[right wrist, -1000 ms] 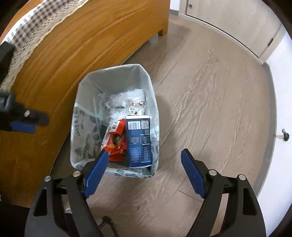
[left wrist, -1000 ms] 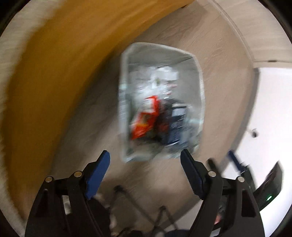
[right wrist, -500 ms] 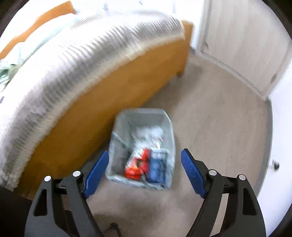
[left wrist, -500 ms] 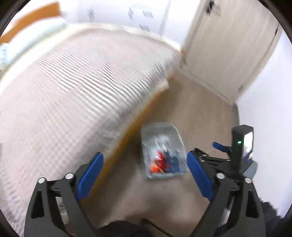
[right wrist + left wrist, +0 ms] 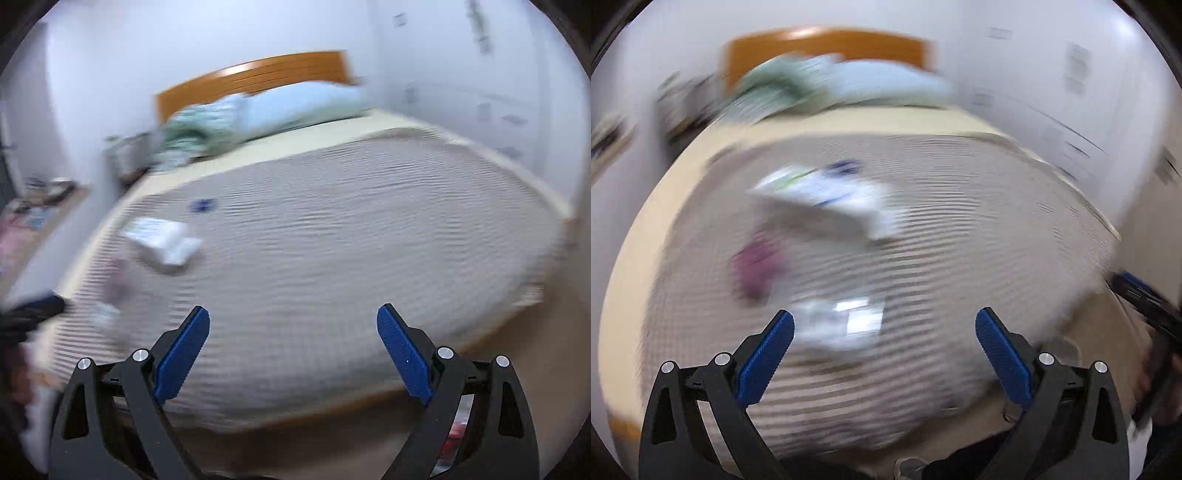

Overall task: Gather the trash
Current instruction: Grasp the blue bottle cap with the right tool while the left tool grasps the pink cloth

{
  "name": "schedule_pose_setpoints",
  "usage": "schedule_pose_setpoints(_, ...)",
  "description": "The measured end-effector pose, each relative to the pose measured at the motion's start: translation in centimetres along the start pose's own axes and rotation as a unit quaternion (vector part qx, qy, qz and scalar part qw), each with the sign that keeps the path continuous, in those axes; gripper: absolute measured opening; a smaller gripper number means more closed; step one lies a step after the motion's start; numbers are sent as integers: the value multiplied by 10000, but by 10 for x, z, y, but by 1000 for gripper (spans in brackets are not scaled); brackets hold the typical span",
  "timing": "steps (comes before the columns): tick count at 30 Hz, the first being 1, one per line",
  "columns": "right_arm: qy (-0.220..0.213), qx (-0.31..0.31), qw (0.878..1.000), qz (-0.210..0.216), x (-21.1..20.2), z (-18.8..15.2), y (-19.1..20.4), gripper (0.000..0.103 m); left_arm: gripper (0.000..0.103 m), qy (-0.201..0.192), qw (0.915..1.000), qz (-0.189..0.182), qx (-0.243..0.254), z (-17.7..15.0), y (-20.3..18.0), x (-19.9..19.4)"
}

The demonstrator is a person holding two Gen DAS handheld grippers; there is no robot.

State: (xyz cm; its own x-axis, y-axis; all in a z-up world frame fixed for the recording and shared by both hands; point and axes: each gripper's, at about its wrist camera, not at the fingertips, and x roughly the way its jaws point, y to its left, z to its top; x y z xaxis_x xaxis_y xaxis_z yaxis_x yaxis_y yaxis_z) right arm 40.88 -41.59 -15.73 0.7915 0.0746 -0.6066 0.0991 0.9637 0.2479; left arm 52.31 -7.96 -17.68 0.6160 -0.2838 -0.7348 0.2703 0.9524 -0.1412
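- Bedspread, a grey-and-white checked cloth (image 5: 332, 240), covers most of the wooden-framed bed and serves as the landmark; both views are smeared by motion.
- Near edge of the bedspread hangs over the orange wooden bed frame (image 5: 369, 400), with bare floor showing below it in the right wrist view.
- Right half of the bedspread lies bare from the middle out to its far side edge, giving open room there.
- Trash sits on the left half of the bedspread: a white flattened packet with blue print (image 5: 827, 199) (image 5: 162, 240), a blurred purplish wrapper (image 5: 757, 266) nearer than it, and a pale shiny wrapper (image 5: 846, 325) closest to the near edge.
- Beyond the bedspread's far edge lie a light blue pillow (image 5: 303, 105) and a green patterned bundle (image 5: 192, 133), against the orange wooden headboard (image 5: 258, 74).
- Left gripper (image 5: 884, 345) hangs above the near-left part of the bedspread, jaws opening wide, nothing between them.
- Right gripper (image 5: 293, 339) hangs above the near edge, jaws opening too, nothing between them.
- A second ago both cameras faced a lined bin on the floor holding a red wrapper and a blue carton; now that bin is out of sight and the bed fills both views.
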Motion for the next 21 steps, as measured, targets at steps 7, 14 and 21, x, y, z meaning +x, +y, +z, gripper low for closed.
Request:
schedule_pose_setpoints(7,433,-314,9947,874,98,10,113,95,96,249,9904,155,-1348,-11,125,12)
schedule_pose_setpoints(14,655,-997,9925,272,155,49,137,95,96,407,9937,26,-1046,-8,134,39)
schedule_pose_setpoints(21,776,-1689,9826,32,204,115,116,95,95,541,9936,78,-987,30,140,91)
